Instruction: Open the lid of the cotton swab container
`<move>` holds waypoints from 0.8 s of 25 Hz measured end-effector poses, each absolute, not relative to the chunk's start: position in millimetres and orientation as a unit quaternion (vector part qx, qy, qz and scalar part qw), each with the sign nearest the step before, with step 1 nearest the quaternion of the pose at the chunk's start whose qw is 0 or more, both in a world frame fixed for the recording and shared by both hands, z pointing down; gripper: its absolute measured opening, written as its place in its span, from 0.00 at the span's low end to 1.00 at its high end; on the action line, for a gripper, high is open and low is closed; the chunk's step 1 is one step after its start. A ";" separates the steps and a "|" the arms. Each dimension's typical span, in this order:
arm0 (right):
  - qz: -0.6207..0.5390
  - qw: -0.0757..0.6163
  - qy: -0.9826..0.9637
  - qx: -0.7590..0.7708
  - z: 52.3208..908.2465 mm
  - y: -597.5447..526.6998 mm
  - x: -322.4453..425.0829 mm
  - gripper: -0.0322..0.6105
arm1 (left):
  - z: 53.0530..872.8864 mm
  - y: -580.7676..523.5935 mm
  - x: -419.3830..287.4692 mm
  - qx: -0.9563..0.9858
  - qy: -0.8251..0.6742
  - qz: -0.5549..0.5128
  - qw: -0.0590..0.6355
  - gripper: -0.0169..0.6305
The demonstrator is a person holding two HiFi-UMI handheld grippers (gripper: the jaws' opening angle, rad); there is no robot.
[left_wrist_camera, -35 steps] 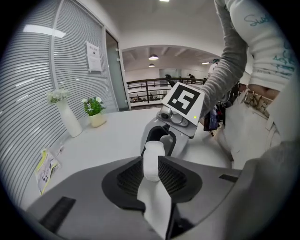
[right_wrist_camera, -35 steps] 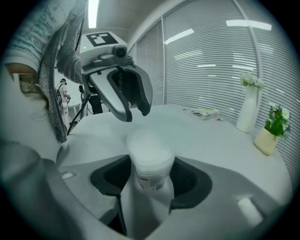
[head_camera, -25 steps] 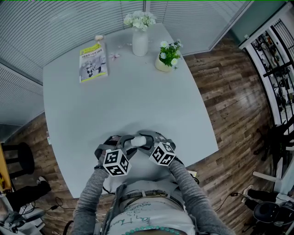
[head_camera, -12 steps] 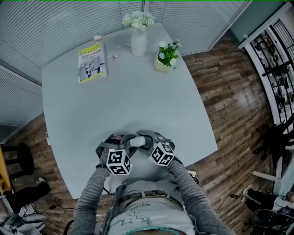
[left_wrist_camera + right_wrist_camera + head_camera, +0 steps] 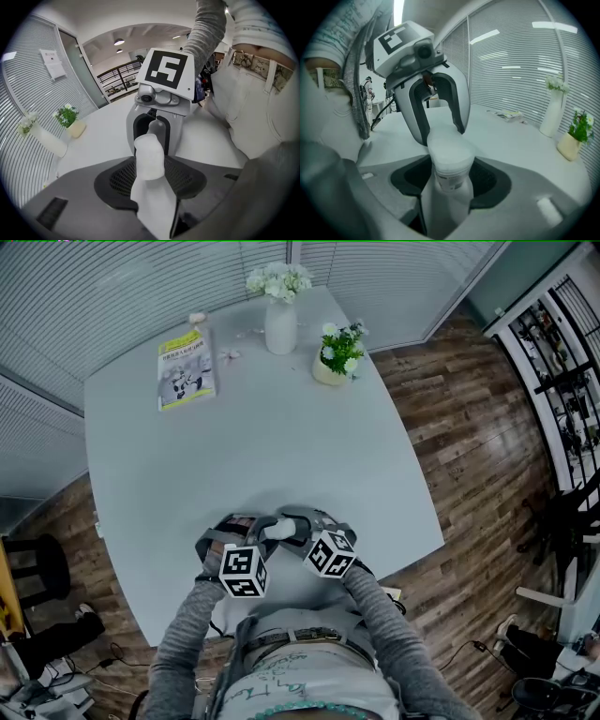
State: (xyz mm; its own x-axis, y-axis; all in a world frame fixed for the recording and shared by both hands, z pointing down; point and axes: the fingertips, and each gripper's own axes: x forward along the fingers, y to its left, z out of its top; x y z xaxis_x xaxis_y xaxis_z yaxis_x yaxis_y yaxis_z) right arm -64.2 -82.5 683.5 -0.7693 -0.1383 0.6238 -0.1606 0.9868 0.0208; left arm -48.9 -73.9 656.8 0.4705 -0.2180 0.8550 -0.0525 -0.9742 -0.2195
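Note:
The white cotton swab container (image 5: 281, 529) is held above the near edge of the table (image 5: 262, 427), between both grippers. My right gripper (image 5: 450, 183) is shut on its labelled body (image 5: 451, 180). The rounded lid (image 5: 449, 147) points away from it, toward my left gripper (image 5: 265, 532). In the left gripper view the lid (image 5: 149, 159) fills the gap between my left gripper's pads (image 5: 119, 180). Those jaws have just been closing and now press on it from both sides. The right gripper (image 5: 157, 132) faces me beyond the lid.
At the table's far side lie a yellow booklet (image 5: 186, 369), a white vase of flowers (image 5: 280, 324) and a small potted plant (image 5: 333, 357). Wooden floor surrounds the table. A slatted glass wall runs behind it.
The left gripper has rolled a little and edged slightly right toward the container. The right gripper and the container have stayed put.

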 end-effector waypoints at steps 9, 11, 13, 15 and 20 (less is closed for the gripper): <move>0.017 0.330 -0.941 0.079 683.2 -83.4 -64.4 0.43 | 655.4 -74.6 -49.3 -0.856 0.062 -0.509 0.061 0.30; 0.016 0.330 -0.941 0.079 682.9 -83.9 -64.0 0.43 | 654.6 -75.0 -48.8 -0.858 0.058 -0.508 0.056 0.30; 0.016 0.330 -0.941 0.079 683.0 -83.8 -63.8 0.43 | 654.3 -74.9 -48.7 -0.859 0.057 -0.506 0.053 0.30; 0.016 0.330 -0.941 0.078 683.0 -83.4 -63.8 0.43 | 654.4 -74.5 -48.7 -0.859 0.056 -0.506 0.050 0.30; 0.017 0.329 -0.941 0.078 683.0 -84.5 -64.8 0.43 | 653.9 -75.7 -49.8 -0.862 0.048 -0.503 0.043 0.30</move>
